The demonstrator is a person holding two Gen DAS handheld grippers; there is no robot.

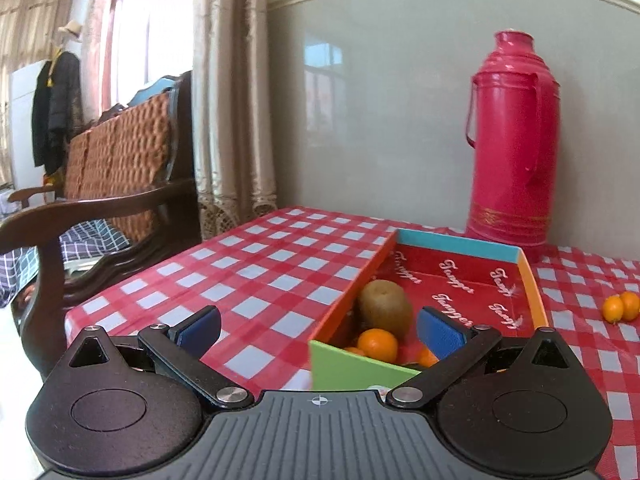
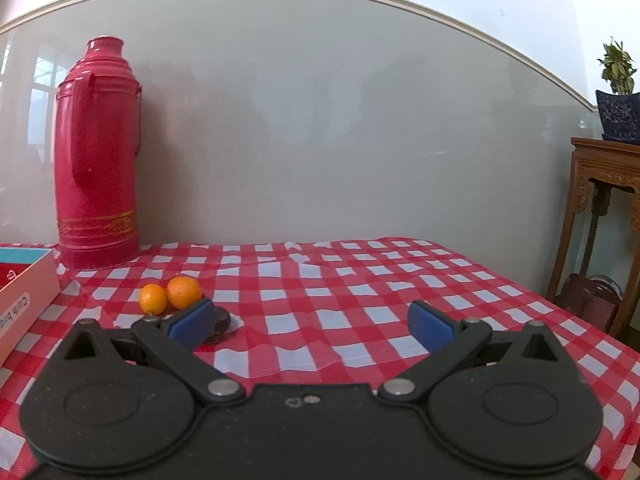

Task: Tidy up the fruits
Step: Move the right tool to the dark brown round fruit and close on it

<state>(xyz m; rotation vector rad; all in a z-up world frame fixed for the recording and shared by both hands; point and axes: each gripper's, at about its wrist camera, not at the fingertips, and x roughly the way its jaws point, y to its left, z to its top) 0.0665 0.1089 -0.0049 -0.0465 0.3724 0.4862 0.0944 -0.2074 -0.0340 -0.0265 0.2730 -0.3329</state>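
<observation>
A shallow colourful box (image 1: pixel 456 246) with a red floor lies on the checked tablecloth. It holds a kiwi (image 1: pixel 385 308) and small oranges (image 1: pixel 377 345) at its near end. My left gripper (image 1: pixel 318 328) is open and empty, just above the box's near corner. Two small oranges (image 2: pixel 170 293) lie together on the cloth right of the box; they also show in the left wrist view (image 1: pixel 621 306). A dark round object (image 2: pixel 219 323) sits beside them, partly hidden by a finger. My right gripper (image 2: pixel 312 322) is open and empty, just right of these oranges. The box edge (image 2: pixel 24 300) shows at far left.
A tall red thermos (image 1: pixel 510 140) stands at the back by the wall, behind the box, and shows in the right wrist view (image 2: pixel 98 152). A wooden armchair (image 1: pixel 100 208) stands left of the table. A carved wooden stand (image 2: pixel 604 208) with a potted plant is at right.
</observation>
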